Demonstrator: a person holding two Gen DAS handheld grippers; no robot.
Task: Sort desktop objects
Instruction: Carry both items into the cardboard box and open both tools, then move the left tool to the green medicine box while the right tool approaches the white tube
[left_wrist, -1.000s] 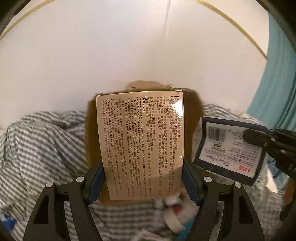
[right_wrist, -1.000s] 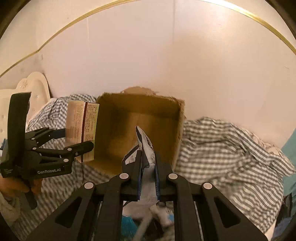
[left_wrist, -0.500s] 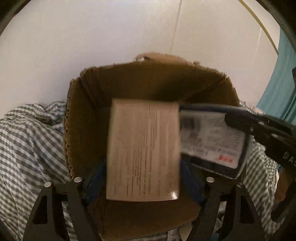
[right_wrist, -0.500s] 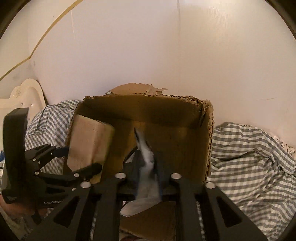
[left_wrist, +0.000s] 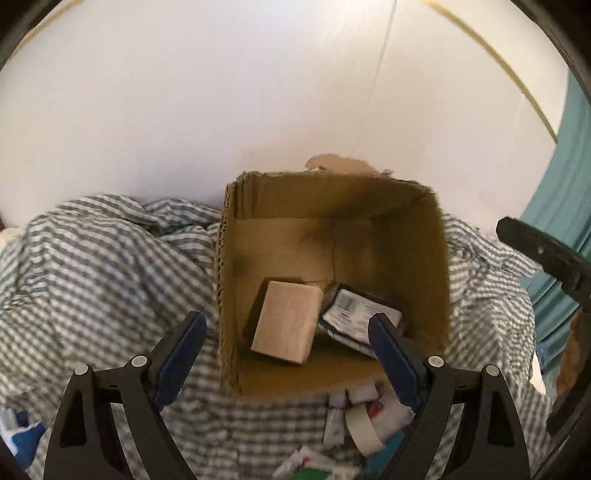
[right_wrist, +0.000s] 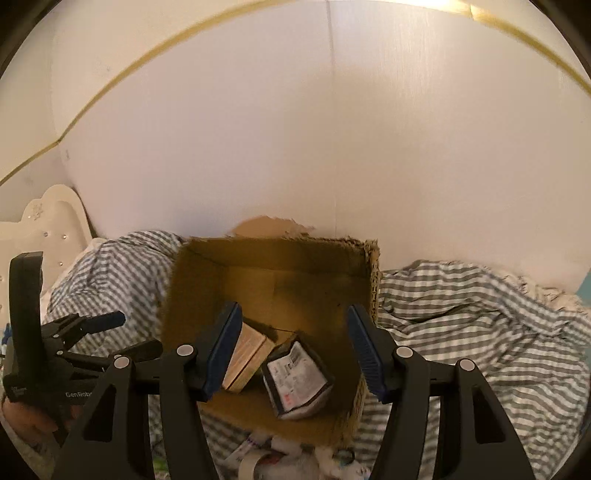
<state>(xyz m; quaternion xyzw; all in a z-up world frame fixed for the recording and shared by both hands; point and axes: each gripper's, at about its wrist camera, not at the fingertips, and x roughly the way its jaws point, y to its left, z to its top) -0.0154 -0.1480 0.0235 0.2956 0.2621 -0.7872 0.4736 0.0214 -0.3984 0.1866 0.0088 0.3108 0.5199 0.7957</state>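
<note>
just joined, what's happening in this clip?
A person is sorting clutter into a cardboard box that sits on checked bedding. A tan carton and a dark packet lie side by side on the box floor. The left hand-held gripper and the right hand-held gripper are both open and empty above the box. More small items lie in front of it.

Carton (left_wrist: 287, 322) left, packet (left_wrist: 352, 316) right, touching, both in box (left_wrist: 225, 258).

a home bedroom: rumpled checked bedding (right_wrist: 461, 325), white headboard (right_wrist: 44, 218), plain wall (right_wrist: 295, 147).
</note>
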